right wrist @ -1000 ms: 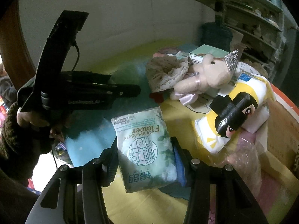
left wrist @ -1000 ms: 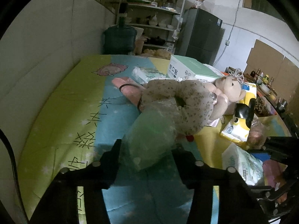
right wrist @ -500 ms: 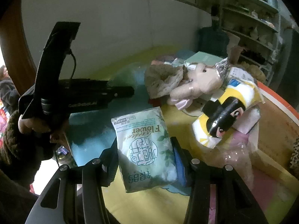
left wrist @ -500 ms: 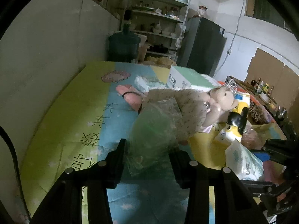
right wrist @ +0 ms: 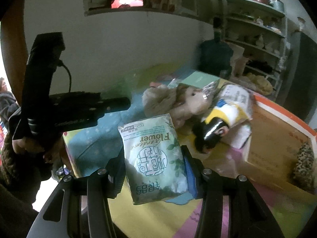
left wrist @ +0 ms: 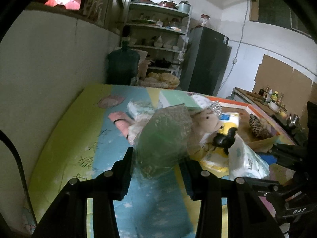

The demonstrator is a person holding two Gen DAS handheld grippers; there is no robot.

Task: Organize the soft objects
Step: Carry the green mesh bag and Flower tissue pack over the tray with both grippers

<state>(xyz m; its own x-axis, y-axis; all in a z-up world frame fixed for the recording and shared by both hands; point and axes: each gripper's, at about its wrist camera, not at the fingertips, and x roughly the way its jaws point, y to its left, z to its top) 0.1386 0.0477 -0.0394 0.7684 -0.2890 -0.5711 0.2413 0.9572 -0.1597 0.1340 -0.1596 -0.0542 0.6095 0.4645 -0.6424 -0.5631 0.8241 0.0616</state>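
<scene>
The left gripper (left wrist: 158, 170) has its black jaws pressed against a crinkled, translucent green plastic bag (left wrist: 164, 136), a puffy, wrinkled pouch held up off the play mat (left wrist: 65, 138); the jaws have just been closing a little further with the bag between them. The right gripper (right wrist: 154, 170) is clamped at about half its spread on a soft, pillow-shaped tissue pack (right wrist: 154, 158), glossy pale green film printed with leaves, a round emblem and the word "Flower", which is also lifted clear of the mat.

The mat is smooth foam in yellow-green, light blue, yellow and pink panels. Taking the plush bear (right wrist: 190, 99) as the landmark: it lies on its side near the middle of the mat, fuzzy beige with a spiky silver crown (right wrist: 209, 88) on its head and a speckled fabric garment bunched round its body. Both held packs hang in front of it, nearer the cameras. Just beside its head lies a shiny yellow-and-white tissue pack (right wrist: 227, 115) with a black-haired cartoon face. Behind the bear rests a flat mint-green cardboard box (right wrist: 200, 78). To its right stands an open brown cardboard box (right wrist: 277, 138) with an orange rim.

In the right wrist view a person's hand (right wrist: 29, 148) in a knitted brown sleeve grips the left gripper's black handle.
</scene>
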